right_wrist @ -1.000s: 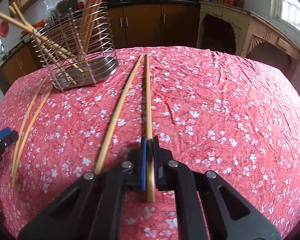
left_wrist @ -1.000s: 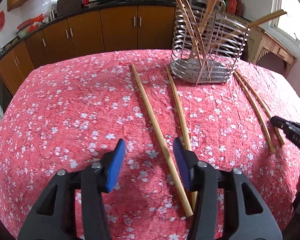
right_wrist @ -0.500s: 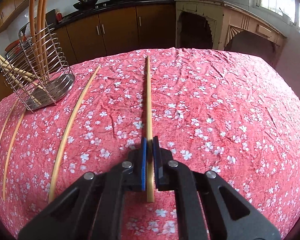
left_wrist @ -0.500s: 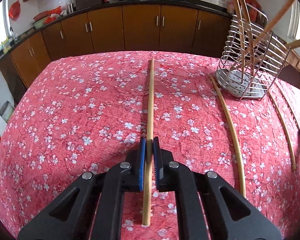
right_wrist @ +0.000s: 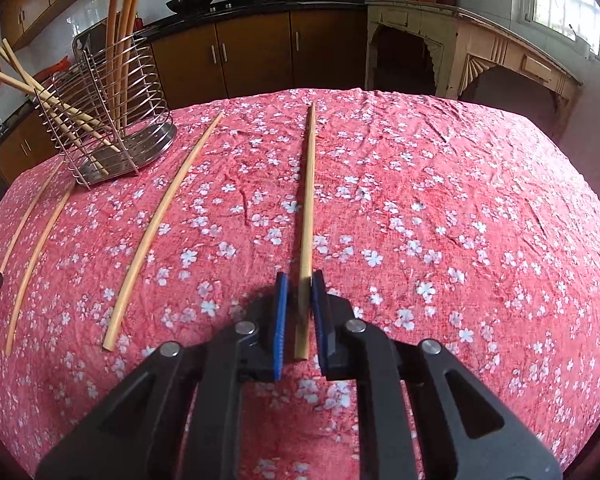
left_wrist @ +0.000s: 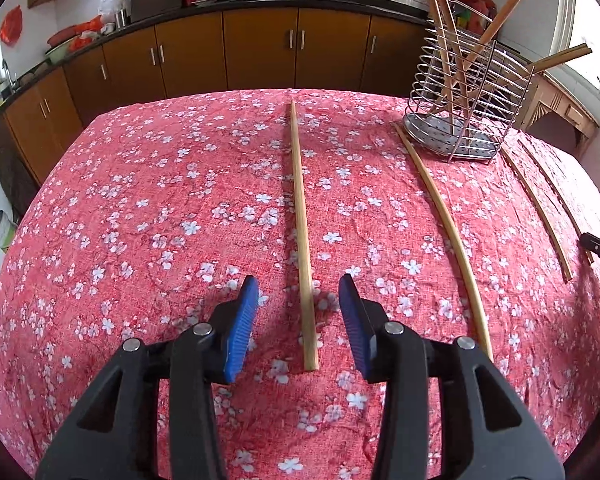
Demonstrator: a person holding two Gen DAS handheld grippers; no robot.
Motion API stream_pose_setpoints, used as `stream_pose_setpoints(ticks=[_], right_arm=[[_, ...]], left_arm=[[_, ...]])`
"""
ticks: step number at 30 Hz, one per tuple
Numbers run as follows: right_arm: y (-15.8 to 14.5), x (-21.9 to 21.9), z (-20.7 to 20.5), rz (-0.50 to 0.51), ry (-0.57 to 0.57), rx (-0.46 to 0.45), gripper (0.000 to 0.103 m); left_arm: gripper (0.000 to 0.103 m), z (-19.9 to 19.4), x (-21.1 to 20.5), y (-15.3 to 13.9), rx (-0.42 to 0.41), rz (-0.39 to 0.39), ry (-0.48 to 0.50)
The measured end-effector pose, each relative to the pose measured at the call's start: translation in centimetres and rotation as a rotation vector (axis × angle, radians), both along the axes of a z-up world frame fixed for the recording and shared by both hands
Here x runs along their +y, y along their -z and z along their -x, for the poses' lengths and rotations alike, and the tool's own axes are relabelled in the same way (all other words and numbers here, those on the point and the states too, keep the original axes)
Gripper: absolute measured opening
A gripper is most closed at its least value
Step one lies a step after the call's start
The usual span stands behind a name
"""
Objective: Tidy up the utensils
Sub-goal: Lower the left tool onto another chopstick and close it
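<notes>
The left gripper has its jaws opening; the blue pads stand well apart, with a straight chopstick lying on the red flowered cloth between them, touched by neither pad. This stick runs from the jaws away toward the far edge of the table, to the left of the wire holder.

Between that stick and the holder lies a second, curved-looking chopstick, its far tip just beside the holder's base. To the right of the holder lie two thinner sticks, close together. Several chopsticks stand tilted inside the holder.

The right gripper has its jaws opening too, though only narrowly. A chopstick sits between the pads; it appears to touch the right pad, with a small gap to the left one. Whether it is gripped or merely leaning I cannot tell. It stretches forward on the cloth, to the right of the holder in this view. Another stick lies between it and the holder, and two thin ones lie left of the holder's base.
</notes>
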State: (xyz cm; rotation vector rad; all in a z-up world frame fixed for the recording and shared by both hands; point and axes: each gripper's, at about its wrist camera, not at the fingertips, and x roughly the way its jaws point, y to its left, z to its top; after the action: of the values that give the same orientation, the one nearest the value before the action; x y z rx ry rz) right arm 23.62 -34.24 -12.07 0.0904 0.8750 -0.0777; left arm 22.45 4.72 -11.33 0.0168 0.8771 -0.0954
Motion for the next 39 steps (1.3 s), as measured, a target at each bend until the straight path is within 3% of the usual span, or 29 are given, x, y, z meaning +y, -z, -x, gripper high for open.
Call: stream_pose_setpoints(ticks=[5,7,9,13,30,32,34,39], right_arm=[[0.0,0.1,-0.1,0.014,0.0,0.002,0.014],[0.0,0.2,0.0,0.017,0.0,0.002,0.014],[0.0,0.2,-0.1,0.015,0.0,0.002,0.014],[0.0,0.2,-0.1,0.015,0.0,0.002,0.014],[0.0,0.2,-0.1,0.014,0.0,0.002,0.014],[0.0,0.2,-0.1,0.014,0.0,0.002,0.014],[0.0,0.3,-0.1,0.014,0.0,0.002,0.014],[0.0,0.2,-0.1,0.013,0.0,0.002,0.014]], left_arm=[[0.049,-0.1,-1.1,-0.2,0.004,-0.066,0.0],[0.059,-0.3,-0.7,-0.2,0.011,-0.056,-0.025],[0.06,-0.4,-0.4,-0.3,0.012,-0.033,-0.029],[0.068,-0.4,-0.5,-0.3,0.018,-0.063,-0.023],[0.071,-0.9,-0.4,-0.2,0.025,-0.051,-0.028],[0.08,-1.0,-0.3,-0.2,0.03,-0.057,-0.04],[0.095,-1.4,0.1,0.1,0.052,-0.043,-0.062],[0.101,-1.5,0.5,0.4,0.064,-0.052,-0.068]])
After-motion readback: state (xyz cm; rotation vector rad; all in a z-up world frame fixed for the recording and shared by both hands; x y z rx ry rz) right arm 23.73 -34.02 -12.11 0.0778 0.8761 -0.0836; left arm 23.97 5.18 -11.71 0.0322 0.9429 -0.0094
